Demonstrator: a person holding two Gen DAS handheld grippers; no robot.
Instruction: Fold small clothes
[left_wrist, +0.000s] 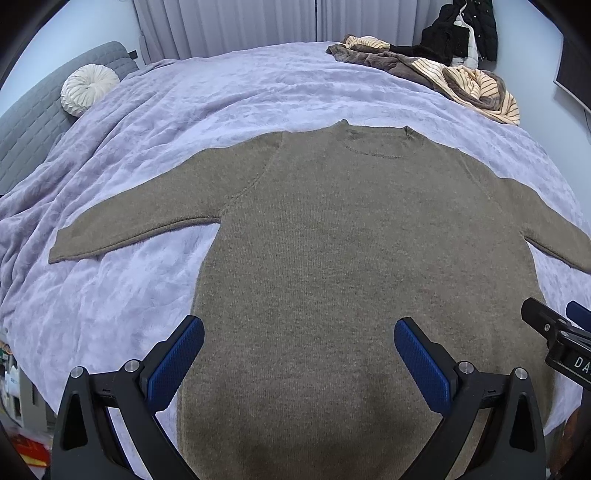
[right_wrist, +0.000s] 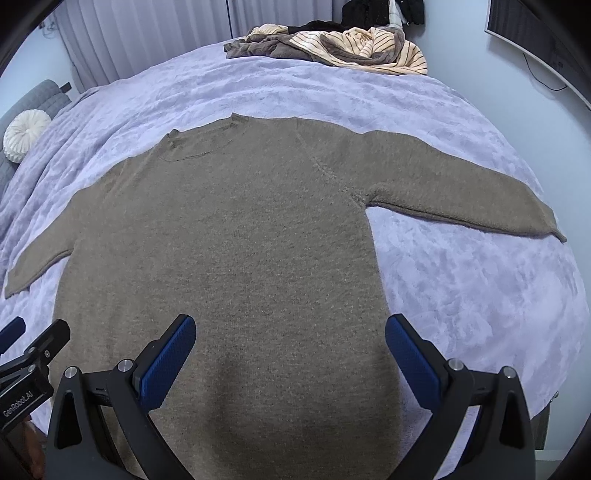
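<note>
An olive-brown knit sweater lies flat on the lavender bed cover, neck away from me, both sleeves spread out to the sides. In the right wrist view the same sweater fills the middle. My left gripper hovers open over the sweater's lower part, its blue pads wide apart and holding nothing. My right gripper is open too, above the lower right part of the body. Each gripper shows at the edge of the other's view: the right one and the left one.
The fluffy lavender bed cover spreads all around the sweater. A heap of striped and brown clothes lies at the far right corner, also seen as clothes. A round white cushion rests by the grey headboard.
</note>
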